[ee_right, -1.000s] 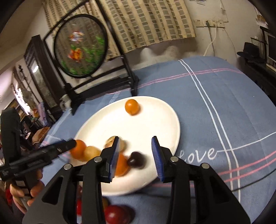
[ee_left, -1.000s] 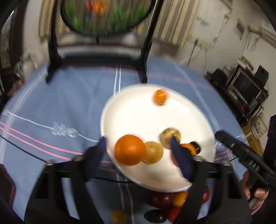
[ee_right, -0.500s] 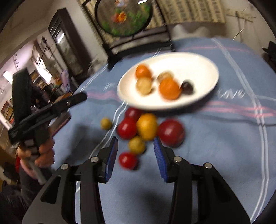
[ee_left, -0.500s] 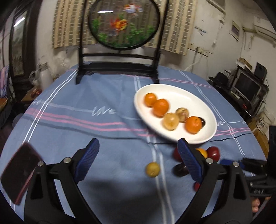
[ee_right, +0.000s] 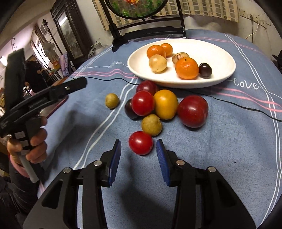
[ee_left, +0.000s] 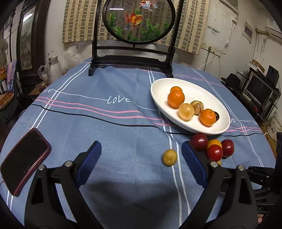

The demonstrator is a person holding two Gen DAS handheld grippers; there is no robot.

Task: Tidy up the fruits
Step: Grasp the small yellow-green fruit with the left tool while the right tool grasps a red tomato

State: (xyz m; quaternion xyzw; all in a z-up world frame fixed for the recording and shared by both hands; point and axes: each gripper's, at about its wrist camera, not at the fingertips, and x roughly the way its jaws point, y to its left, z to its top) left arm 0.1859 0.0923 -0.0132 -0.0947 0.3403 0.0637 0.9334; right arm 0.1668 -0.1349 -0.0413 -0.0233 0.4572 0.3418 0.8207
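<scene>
Lowering the right gripper, whose fingers stand apart and empty, squarely over the nearest red fruit lying loose on the worktop short of the white plate should, probably, secure it without nudging the neighbouring yellow-green fruit.

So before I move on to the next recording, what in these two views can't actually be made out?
- Left wrist view: the small dark fruit on the white plate is mostly hidden behind an orange.
- Left wrist view: the loose fruit pile is partly covered by the left claw's own finger, so it cannot be counted there.
- Right wrist view: the fish-picture stand is cut off by the top edge.
- Left wrist view: the phone screen is dark, nothing readable.
</scene>
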